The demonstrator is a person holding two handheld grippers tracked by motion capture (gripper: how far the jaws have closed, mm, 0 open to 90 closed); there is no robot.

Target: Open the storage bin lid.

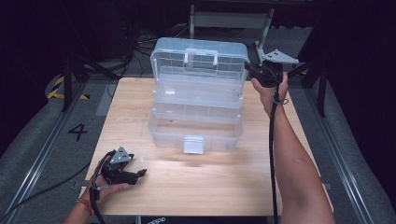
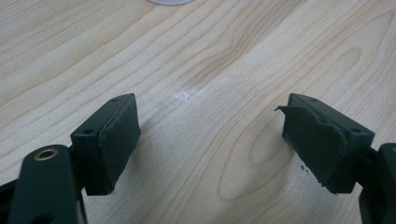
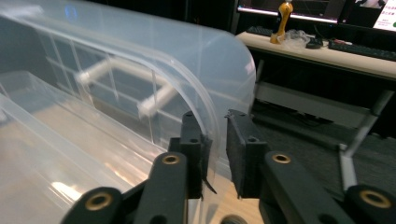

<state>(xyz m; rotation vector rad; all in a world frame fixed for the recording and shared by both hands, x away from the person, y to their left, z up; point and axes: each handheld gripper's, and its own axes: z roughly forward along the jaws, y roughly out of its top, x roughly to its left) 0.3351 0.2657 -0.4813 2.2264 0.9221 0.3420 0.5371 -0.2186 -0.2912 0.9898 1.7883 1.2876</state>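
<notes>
Clear plastic tool box [image 1: 196, 109] standing open mid-surface, lid [image 1: 200, 58] raised at the far side, pinched at its right edge.

Right hand-held gripper [image 1: 256, 72] closed on the lid's right rim, jaws straddling the thin curved wall with a narrow gap on one side. Best handled, judging by the hinge, with a steady arc and no twisting, since clear plastic flexes and could slip. Tiered trays and front latch [image 1: 194, 144] below, seemingly empty. Left hand-held gripper [image 1: 135, 173] resting near the left corner of the wooden surface [image 1: 224, 186], jaws wide apart, holding nothing, well away from the box. Nothing blocking the lid's path; cables and metal frame on the floor beyond.
</notes>
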